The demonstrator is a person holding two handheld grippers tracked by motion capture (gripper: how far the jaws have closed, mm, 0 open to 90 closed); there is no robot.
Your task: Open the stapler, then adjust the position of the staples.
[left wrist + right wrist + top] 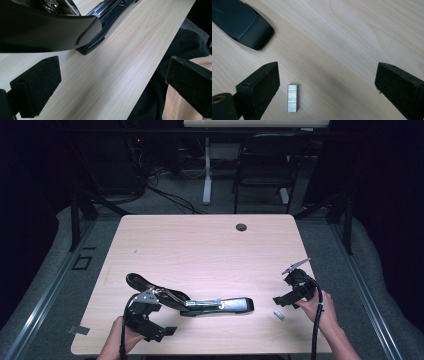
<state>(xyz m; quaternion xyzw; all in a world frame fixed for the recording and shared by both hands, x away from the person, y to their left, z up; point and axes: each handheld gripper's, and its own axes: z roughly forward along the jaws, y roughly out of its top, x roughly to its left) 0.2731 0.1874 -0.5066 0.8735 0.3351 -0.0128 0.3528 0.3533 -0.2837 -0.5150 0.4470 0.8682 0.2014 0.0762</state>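
Closest to the camera in the high view are the person's two forearms coming in from the bottom edge, each hand wrapped around a black gripper. The left gripper (167,331) sits low near the front edge of the table (200,245), and its jaws are spread wide with nothing between them. In the left gripper view, one pad (37,87) hangs over the wood and the other is out past the table's edge, over dark cloth.

Just beside that gripper is a long black stapler (190,300), lying flipped open across the front half of the table, with its curved top arm swung back to the left and the metal staple track exposed in the middle. In the left gripper view the arm (50,30) shows large at the top.

Over on the right, the right gripper (278,301) points in toward the stapler's end, jaws also standing wide and gripping nothing. A small silver strip of staples (292,98) lies flat on the wood between them, close to the left pad (262,90) but not touching it. The stapler's rounded end (239,22) is near it, apart.
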